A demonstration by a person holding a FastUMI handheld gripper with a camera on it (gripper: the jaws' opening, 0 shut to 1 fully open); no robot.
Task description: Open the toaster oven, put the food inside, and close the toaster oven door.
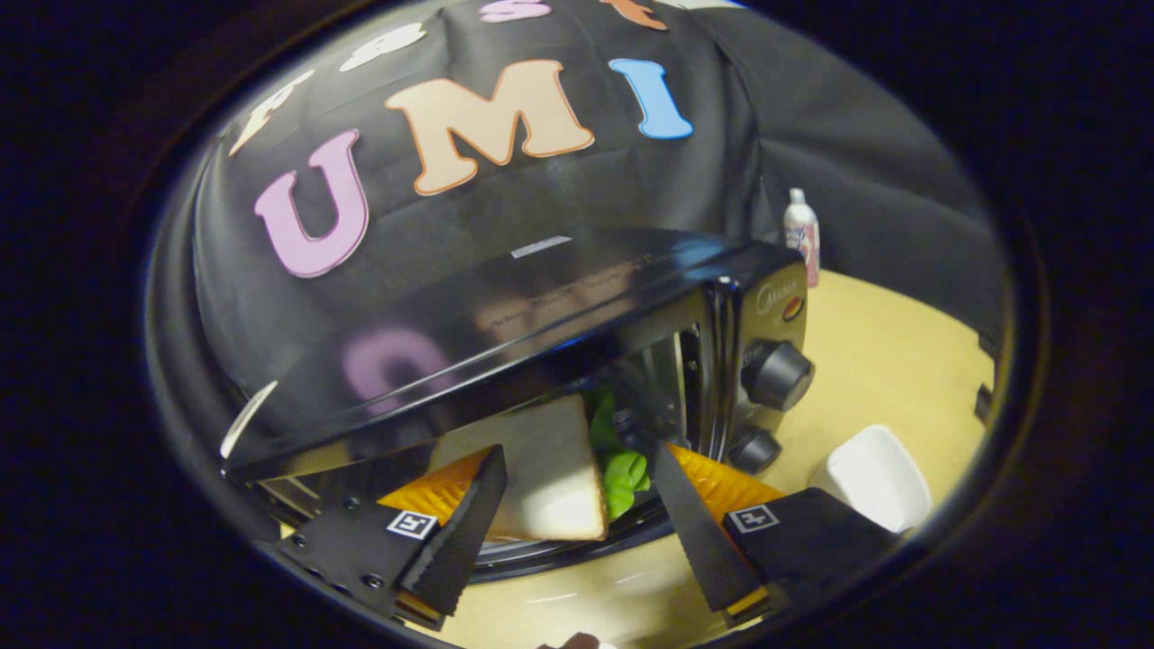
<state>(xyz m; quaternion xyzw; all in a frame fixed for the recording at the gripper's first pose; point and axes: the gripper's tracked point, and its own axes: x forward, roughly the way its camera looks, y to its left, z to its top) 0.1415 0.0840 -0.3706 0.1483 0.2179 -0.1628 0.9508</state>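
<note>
The black toaster oven stands on the table with its door folded down, just under my fingers. A toy sandwich, white bread with green lettuce on its right side, stands tilted on edge in the oven's mouth. My gripper is shut on it: the left finger lies against the bread face and the right finger against the lettuce side. The oven's inside behind the sandwich is dark and partly hidden.
Two black knobs sit on the oven's right panel. A white dish rests on the wooden table to the right of the fingers. Beyond the oven's right corner stands a small white and pink bottle.
</note>
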